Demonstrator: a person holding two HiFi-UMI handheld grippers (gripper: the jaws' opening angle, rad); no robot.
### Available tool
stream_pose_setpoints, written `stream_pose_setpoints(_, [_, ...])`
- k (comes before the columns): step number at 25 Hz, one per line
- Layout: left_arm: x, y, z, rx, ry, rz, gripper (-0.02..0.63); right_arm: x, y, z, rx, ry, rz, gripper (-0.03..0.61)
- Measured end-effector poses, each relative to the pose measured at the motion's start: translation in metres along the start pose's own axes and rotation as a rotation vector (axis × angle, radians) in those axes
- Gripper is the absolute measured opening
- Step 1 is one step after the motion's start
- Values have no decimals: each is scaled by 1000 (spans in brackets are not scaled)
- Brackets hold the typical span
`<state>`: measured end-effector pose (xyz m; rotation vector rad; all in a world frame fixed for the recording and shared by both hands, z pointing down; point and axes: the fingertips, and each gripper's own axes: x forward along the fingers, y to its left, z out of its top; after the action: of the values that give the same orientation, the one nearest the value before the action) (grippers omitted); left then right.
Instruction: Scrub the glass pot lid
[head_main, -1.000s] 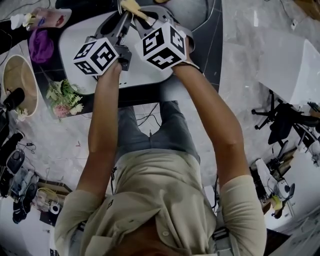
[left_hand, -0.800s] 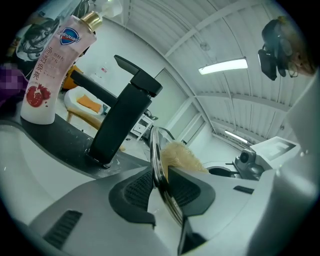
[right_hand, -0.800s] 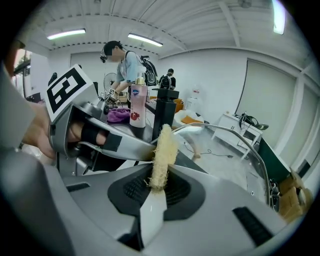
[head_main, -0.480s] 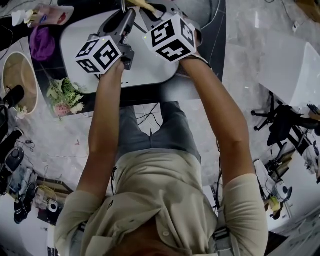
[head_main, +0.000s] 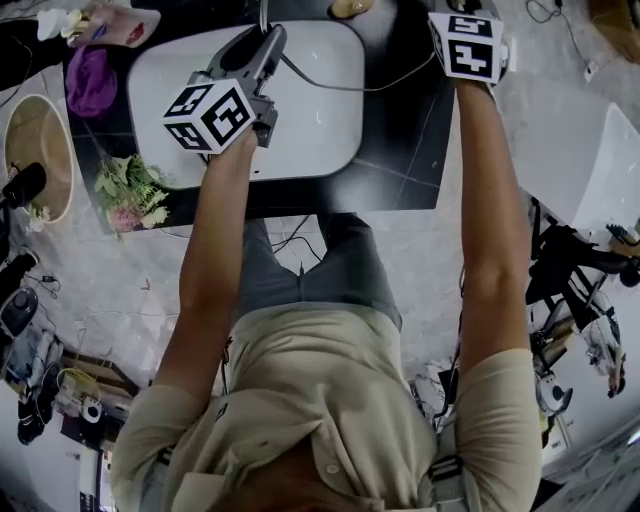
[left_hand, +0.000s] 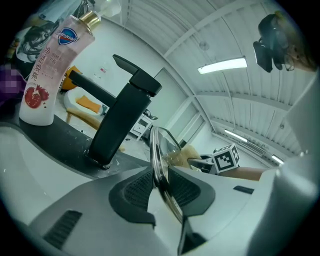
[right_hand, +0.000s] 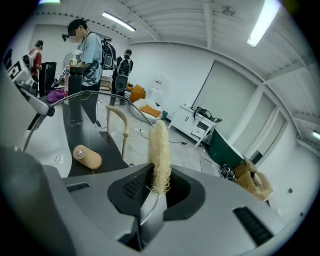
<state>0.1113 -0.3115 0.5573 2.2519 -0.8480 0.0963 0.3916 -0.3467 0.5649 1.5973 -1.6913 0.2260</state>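
The glass pot lid (left_hand: 161, 150) stands on edge over the white sink (head_main: 300, 130). My left gripper (left_hand: 160, 181) is shut on its metal rim. In the head view the rim shows as a thin arc (head_main: 345, 87) running right from the left gripper (head_main: 265, 42). My right gripper (right_hand: 157, 186) is shut on a pale fibrous loofah scrubber (right_hand: 159, 147) that sticks up from its jaws. Only its marker cube (head_main: 466, 45) shows in the head view, at the top right over the dark counter, well apart from the lid.
A black faucet (left_hand: 120, 120) and a pink soap bottle (left_hand: 50, 70) stand behind the sink. A tan cylinder (right_hand: 87, 156) lies on the dark counter. Flowers (head_main: 128, 190), a purple cloth (head_main: 90, 85) and a round bowl (head_main: 35, 150) sit left. People (right_hand: 87, 50) stand behind.
The right gripper with the scrubber has swung away from the lid to the right, out past the sink. The left gripper and the lid have stayed put.
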Motion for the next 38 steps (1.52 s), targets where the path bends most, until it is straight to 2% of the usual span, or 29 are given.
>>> stream_pose_setpoints(6, [0,0,-3,-10,3,4,106,10,26,15,18,-6,46,52])
stream_pose_setpoints(10, [0,1,-4,-9,6,5,104,12,75,41,18,-45,118,52])
stream_pose_setpoints(15, [0,3,-5,-23,11,22,104,-17,175,74,-126,-122,312,52])
stream_pose_setpoints(17, [0,4,-8,-31,15,28,104,-28,197,76,-170,-132,350,52])
stream_pose_setpoints(22, [-1,-5,-7,-17,17,35,103,-38,187,72,-119,-132,332,52])
stream_pose_setpoints(29, [-5,-7,-11,-16,18,39,110,-45,180,58,-98,-111,300,52])
stream_pose_setpoints(38, [-6,-9,-5,31,29,33,118,-63,151,46,-58,-106,232,52])
